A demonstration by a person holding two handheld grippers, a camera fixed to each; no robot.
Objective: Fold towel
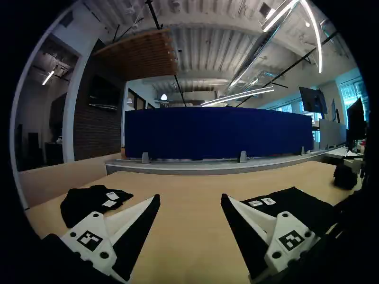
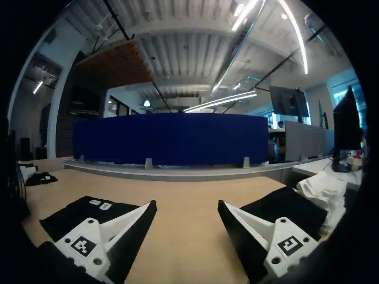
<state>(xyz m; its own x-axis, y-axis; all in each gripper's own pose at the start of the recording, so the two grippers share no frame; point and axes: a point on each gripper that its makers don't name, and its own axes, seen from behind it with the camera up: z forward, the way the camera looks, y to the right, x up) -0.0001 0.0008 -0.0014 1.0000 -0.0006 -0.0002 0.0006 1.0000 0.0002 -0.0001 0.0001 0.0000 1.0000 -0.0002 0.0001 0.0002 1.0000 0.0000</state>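
My left gripper hovers open over the wooden table, nothing between its fingers. A black towel with white tags lies crumpled behind its left finger. A second, flatter black towel with white tags lies behind its right finger. My right gripper is also open and empty above the table. A flat black towel with white tags lies behind its left finger. Another black towel lies behind its right finger, beside a stack of white towels.
A blue divider panel on a grey ledge closes off the table's far side. A small dark bundle sits at the right edge. Another dark bundle lies far left. Monitors stand on desks to the right.
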